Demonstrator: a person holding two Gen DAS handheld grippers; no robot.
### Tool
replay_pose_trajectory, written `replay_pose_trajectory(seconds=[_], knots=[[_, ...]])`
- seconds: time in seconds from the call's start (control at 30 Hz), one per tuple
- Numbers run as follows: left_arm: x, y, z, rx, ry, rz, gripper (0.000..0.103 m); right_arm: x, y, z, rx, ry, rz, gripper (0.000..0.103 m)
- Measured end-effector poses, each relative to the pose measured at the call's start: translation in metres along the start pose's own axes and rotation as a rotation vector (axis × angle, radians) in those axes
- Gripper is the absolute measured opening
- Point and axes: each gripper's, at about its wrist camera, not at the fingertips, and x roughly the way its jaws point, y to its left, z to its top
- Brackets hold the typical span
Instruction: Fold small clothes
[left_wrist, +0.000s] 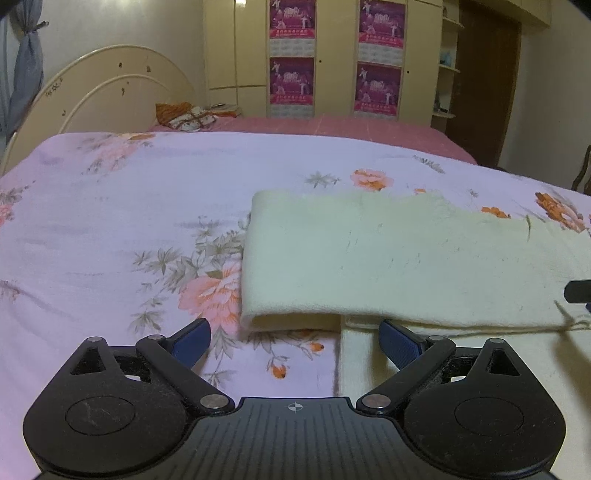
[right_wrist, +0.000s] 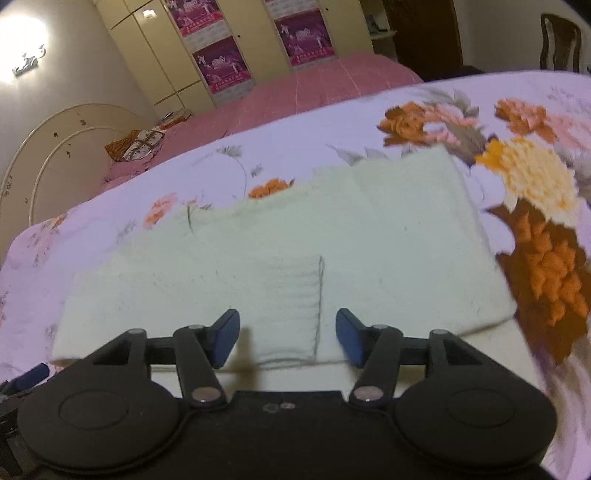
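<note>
A cream knit garment (left_wrist: 399, 258) lies folded over on itself on a floral bedsheet (left_wrist: 110, 221). In the left wrist view my left gripper (left_wrist: 295, 341) is open and empty, just in front of the fold's near left corner. In the right wrist view the garment (right_wrist: 295, 240) fills the middle, with a ribbed patch and a grey seam line near its front edge. My right gripper (right_wrist: 287, 338) is open and empty, its blue fingertips (right_wrist: 225, 338) hovering over that front edge. A dark tip of the right gripper (left_wrist: 578, 291) shows at the left view's right edge.
A second bed with a pink cover (left_wrist: 332, 127) stands behind, with a cream headboard (left_wrist: 103, 88) and a pillow (left_wrist: 188, 118). A wardrobe with purple posters (left_wrist: 332, 55) lines the back wall. A dark door (left_wrist: 484, 81) is at the right. A chair (right_wrist: 559, 40) stands far right.
</note>
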Motion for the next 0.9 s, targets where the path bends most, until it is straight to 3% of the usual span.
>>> replay_pose_trajectory(seconds=[0.07,0.1,0.13,0.17,0.2,0.3,0.43,0.53,0.7,0.83,0.9], knots=[[0.001,0.000,-0.001,-0.003,0.003,0.002,0.097,0.003,0.006,-0.002,-0.005,0.001,-0.003,0.064],[0.002,0.001,-0.001,-0.010,0.006,0.002,0.097,0.004,0.009,-0.003,-0.008,-0.001,0.007,0.059],[0.003,0.001,0.000,-0.018,0.009,0.001,0.097,0.005,0.013,-0.003,-0.016,-0.006,0.017,0.051],[0.003,0.001,0.000,-0.023,0.009,0.001,0.097,0.008,0.017,-0.003,-0.032,0.001,0.026,0.024],[0.003,0.001,0.000,-0.024,0.007,0.003,0.097,0.011,0.021,-0.004,-0.046,0.012,0.030,0.014],[0.003,0.000,0.000,-0.017,-0.004,0.013,0.097,0.011,0.034,-0.002,-0.104,-0.010,0.023,0.010],[0.005,-0.001,0.002,-0.019,-0.019,0.029,0.097,-0.023,0.036,0.014,-0.162,-0.156,-0.007,0.010],[0.010,-0.003,0.004,-0.016,-0.026,0.051,0.097,-0.040,0.023,0.028,-0.176,-0.212,-0.057,0.010],[0.002,0.007,0.008,-0.106,-0.101,0.097,0.097,-0.040,-0.011,0.033,-0.128,-0.196,-0.122,0.010],[-0.005,0.018,0.007,-0.164,-0.119,0.110,0.097,-0.037,-0.031,0.021,-0.064,-0.140,-0.067,0.010],[-0.007,0.023,0.007,-0.187,-0.088,0.070,0.097,-0.036,-0.023,0.020,-0.081,-0.142,-0.059,0.010]])
